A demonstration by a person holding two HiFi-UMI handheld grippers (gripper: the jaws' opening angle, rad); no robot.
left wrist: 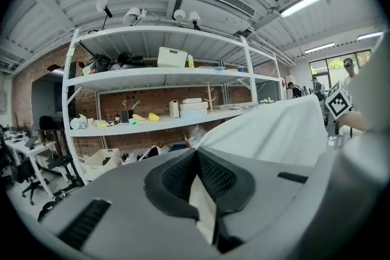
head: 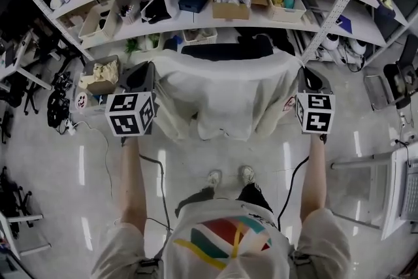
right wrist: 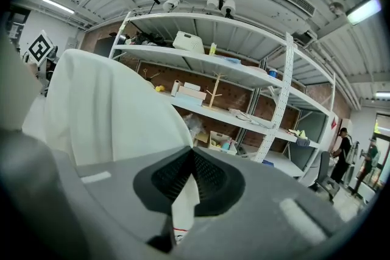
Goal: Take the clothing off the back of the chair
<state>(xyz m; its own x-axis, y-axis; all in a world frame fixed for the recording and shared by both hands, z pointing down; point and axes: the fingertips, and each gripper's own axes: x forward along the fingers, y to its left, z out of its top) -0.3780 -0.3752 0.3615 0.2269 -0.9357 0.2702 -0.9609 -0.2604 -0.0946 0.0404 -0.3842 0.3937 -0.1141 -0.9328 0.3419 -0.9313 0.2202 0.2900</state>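
we hold the white clothing stretched wide between both tongs, a little above the floor. the left tongs are pressed together on one upper corner of it. in the left gripper view a fold of white cloth sits pinched between the dark ribbed pads, and the rest of the cloth runs off to the right. the right tongs are pressed together on the other upper corner. the right gripper view shows a strip of the same cloth caught between its pads, with the cloth billowing off to the left.

from the head view the clothing hangs as a broad sheet in front of the black chair, its top edge running just beside the chair back. we cannot tell whether the cloth touches the chair back or has come clear of it. our two forearms reach straight ahead to the tongs, well apart from each other. beyond the chair stand long white shelves crowded with boxes and small items.
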